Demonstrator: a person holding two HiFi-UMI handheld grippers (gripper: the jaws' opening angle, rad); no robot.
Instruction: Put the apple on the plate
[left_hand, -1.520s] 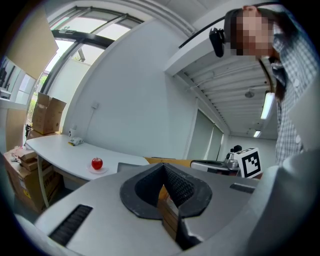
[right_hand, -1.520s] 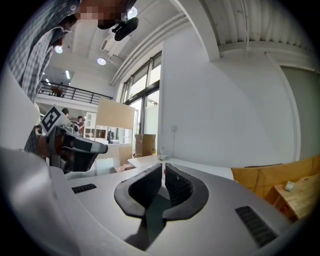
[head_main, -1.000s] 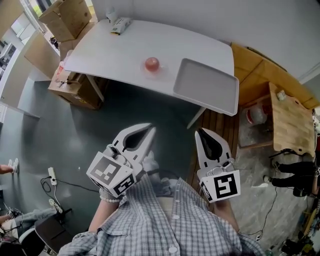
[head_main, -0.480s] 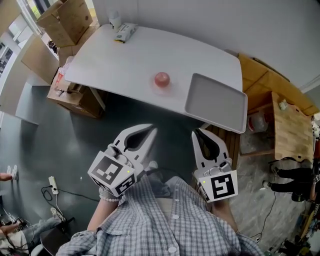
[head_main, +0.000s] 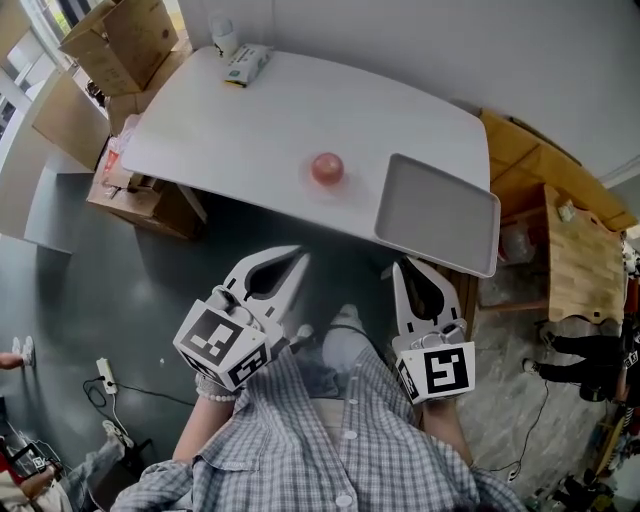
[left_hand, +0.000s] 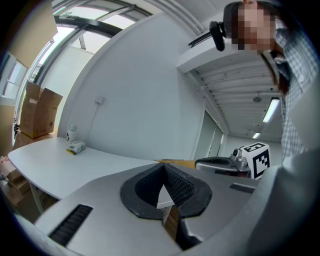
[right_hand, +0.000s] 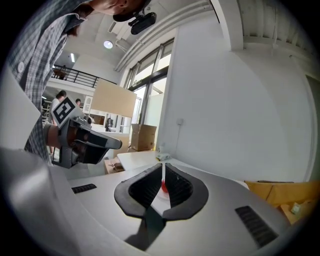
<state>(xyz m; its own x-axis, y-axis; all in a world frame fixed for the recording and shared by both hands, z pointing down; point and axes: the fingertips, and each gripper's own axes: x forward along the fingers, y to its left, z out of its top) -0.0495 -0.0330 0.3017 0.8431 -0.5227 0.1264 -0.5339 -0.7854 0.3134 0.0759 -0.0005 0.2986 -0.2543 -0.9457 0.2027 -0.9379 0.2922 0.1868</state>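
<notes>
- The white table (head_main: 230, 110) has rounded corners and stands against a pale wall.
- The apple (head_main: 327, 168) rests near the table's front edge, just left of the rectangular white plate (head_main: 437, 212) and not touching it.
- A small packet (head_main: 243, 62) lies at the table's far left corner.
- My left tool (head_main: 300, 258) hangs low over the dark grey floor (head_main: 130, 260), short of the table, its jaws pressed together on nothing.
- My right tool (head_main: 402, 265) is beside it, jaws all but touching and empty. A sliver of red shows through the slit in its own view.
- Cardboard boxes (head_main: 115, 40) stand left of the table, and wooden furniture (head_main: 580, 250) stands to its right.
</notes>
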